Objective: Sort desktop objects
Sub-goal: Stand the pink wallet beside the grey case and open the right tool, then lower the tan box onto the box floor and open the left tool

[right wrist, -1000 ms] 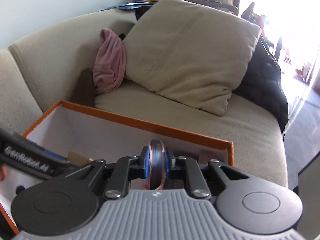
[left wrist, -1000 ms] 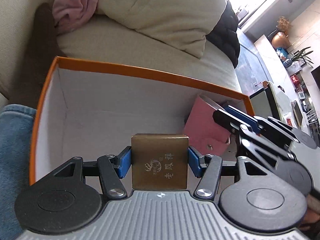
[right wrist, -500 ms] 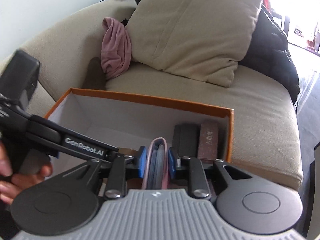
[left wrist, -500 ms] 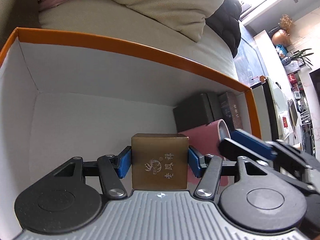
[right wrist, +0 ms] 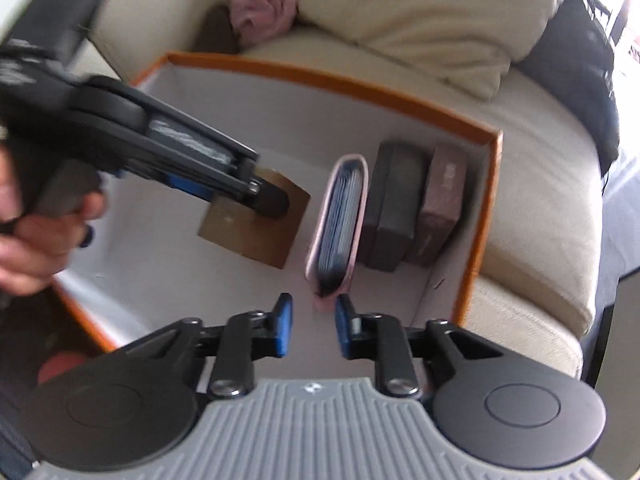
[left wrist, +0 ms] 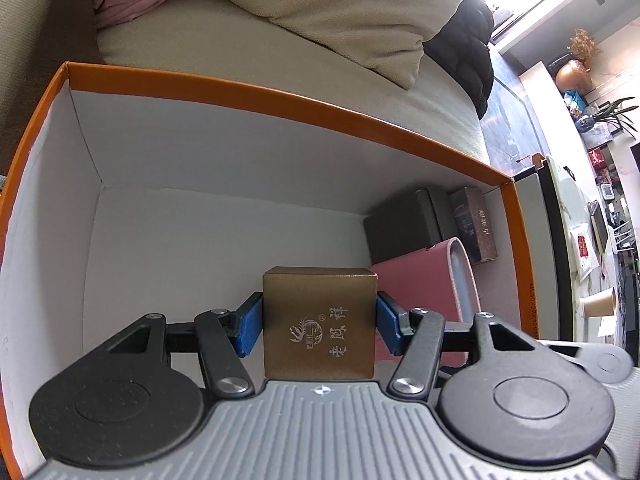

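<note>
In the left wrist view my left gripper (left wrist: 319, 328) is shut on a gold-brown cube box (left wrist: 320, 292) with printed characters, held inside the orange-rimmed cardboard box (left wrist: 280, 100). A pink wallet (left wrist: 420, 280) stands on edge just right of it. The right wrist view, which is blurred, shows my right gripper (right wrist: 310, 328) above the wallet's (right wrist: 340, 224) near end. Its jaws are closing and the pads touch nothing. The left gripper (right wrist: 264, 196) and its gold box (right wrist: 256, 232) reach in from the left, held by a hand (right wrist: 36, 232).
A dark grey case (right wrist: 392, 208) and a brown box (right wrist: 440, 208) stand against the orange box's right wall (right wrist: 486, 200), next to the wallet. The white floor (left wrist: 200, 240) on the left is bare. The box sits on a beige sofa (right wrist: 540, 184) with a cushion (left wrist: 340, 12).
My right gripper has let go of the pink wallet, which now stands in the box beside the dark case. It has tipped further downward. The left gripper still holds the gold box.
</note>
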